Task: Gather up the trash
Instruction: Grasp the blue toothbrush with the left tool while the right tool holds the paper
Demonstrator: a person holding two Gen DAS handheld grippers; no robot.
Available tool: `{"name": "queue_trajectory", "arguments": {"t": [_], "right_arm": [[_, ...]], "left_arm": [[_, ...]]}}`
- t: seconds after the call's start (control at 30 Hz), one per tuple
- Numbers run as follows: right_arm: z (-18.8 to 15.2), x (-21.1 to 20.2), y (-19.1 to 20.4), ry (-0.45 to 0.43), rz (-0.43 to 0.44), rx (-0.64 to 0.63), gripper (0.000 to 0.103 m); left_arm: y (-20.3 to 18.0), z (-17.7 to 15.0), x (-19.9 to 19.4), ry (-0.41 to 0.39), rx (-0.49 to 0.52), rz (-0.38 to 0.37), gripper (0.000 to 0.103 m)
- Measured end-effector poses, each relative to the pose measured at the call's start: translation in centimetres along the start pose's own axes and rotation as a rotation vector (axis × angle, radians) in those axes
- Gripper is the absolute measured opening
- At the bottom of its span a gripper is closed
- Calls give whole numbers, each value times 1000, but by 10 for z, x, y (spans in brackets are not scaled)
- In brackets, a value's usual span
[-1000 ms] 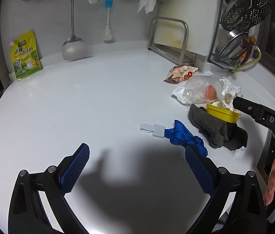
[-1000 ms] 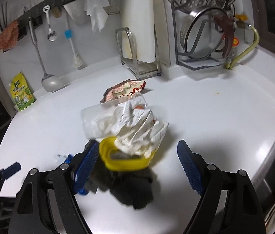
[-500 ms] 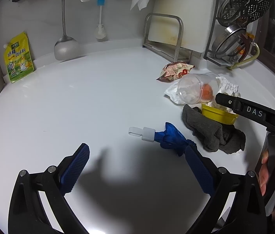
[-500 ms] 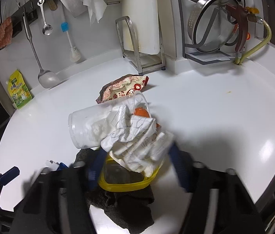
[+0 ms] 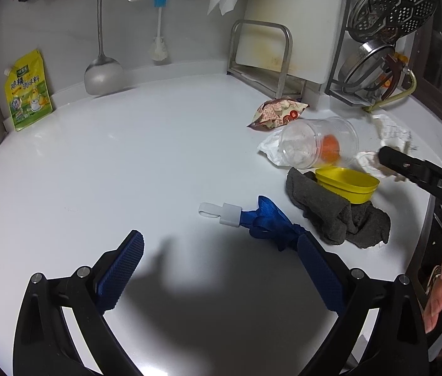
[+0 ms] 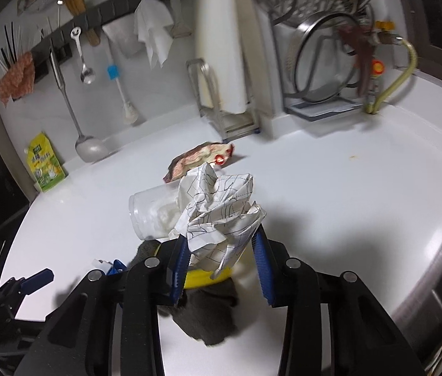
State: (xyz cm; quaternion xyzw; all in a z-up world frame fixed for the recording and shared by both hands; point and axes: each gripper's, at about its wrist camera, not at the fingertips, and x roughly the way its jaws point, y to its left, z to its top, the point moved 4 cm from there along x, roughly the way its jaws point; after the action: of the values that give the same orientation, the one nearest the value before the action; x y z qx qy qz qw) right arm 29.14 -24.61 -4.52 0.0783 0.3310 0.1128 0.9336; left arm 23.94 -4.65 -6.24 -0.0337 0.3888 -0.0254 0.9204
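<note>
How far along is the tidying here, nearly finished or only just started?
Just started, it seems. Nothing looks collected yet. In hand: the right gripper has just been closing on the crumpled paper. The left gripper is open, holding nothing. Left on the counter: snack wrapper, plastic cup, yellow tub, perhaps the grey cloth.

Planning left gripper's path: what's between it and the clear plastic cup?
Left wrist view: a blue strap with white clip lies between the left gripper and the clear plastic cup; otherwise bare counter.
</note>
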Motion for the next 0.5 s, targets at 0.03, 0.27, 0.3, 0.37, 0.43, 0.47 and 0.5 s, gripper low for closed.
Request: {"name": "queue_trajectory", "arguments": {"t": [0.03, 0.27, 0.3, 0.37, 0.43, 0.47, 0.5], "right_arm": [[-2, -5, -5, -6, -3, 11, 37], [-7, -22, -24, -22, 13, 73, 37], [-7, -24, -24, -25, 17, 76, 37], [-7, -25, -25, -28, 28, 80, 37], [-7, -24, -24, -27, 36, 83, 37], [-7, -24, -24, -26, 42, 88, 37], [-6, -24, -24, -27, 42, 89, 37]], "left_arm": [[-1, -1, 2, 9, -2, -5, 96], [-11, -10, 15, 92, -13, -36, 96], [-13, -10, 17, 98, -8, -33, 96], [-17, -9, 20, 107, -1, -22, 96], [-19, -6, 24, 118, -3, -15, 96], [-20, -5, 27, 128, -10, -15, 96], [-20, -3, 30, 135, -18, -16, 96]]}}
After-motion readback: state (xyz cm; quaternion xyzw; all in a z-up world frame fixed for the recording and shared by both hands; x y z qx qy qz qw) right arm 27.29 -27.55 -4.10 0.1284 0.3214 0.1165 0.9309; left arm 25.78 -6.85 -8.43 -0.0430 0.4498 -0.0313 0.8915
